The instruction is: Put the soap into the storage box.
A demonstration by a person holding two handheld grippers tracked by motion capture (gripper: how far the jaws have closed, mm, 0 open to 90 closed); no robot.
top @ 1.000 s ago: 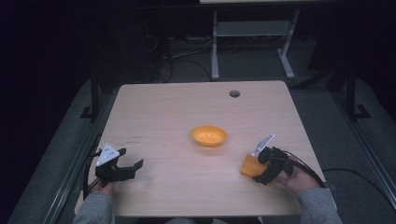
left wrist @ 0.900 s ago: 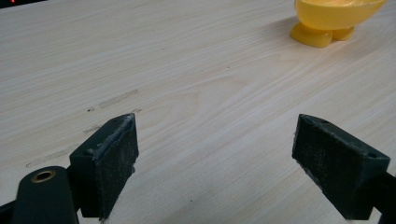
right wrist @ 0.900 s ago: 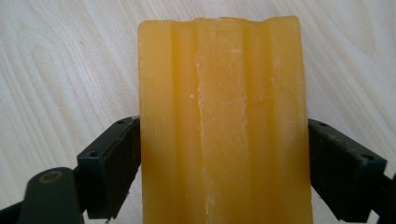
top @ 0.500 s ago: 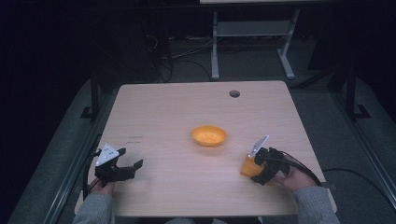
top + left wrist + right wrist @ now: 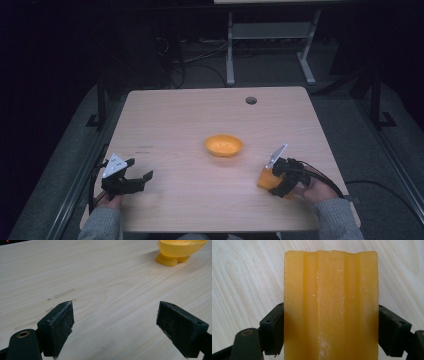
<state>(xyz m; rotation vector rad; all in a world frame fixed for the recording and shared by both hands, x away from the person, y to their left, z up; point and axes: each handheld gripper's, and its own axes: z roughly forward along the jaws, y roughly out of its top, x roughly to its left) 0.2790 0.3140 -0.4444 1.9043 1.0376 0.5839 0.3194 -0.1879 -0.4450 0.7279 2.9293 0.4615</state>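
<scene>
Two grippers work at the tabletop (image 5: 170, 125). Our right gripper (image 5: 329, 327), near the right front corner, clamps a yellow block (image 5: 331, 305). Our left gripper (image 5: 117, 322) gapes empty by the left front corner. A bowl (image 5: 223, 145) sits mid-tabletop; we should keep the block square and lift slowly.

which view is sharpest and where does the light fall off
High view: the table is lit, the floor and desk frame behind it fall into near black. Left gripper view: wood grain crisp, the yellow bowl casts a soft shadow. Right gripper view: the orange block is sharp, evenly lit, without glare.
</scene>
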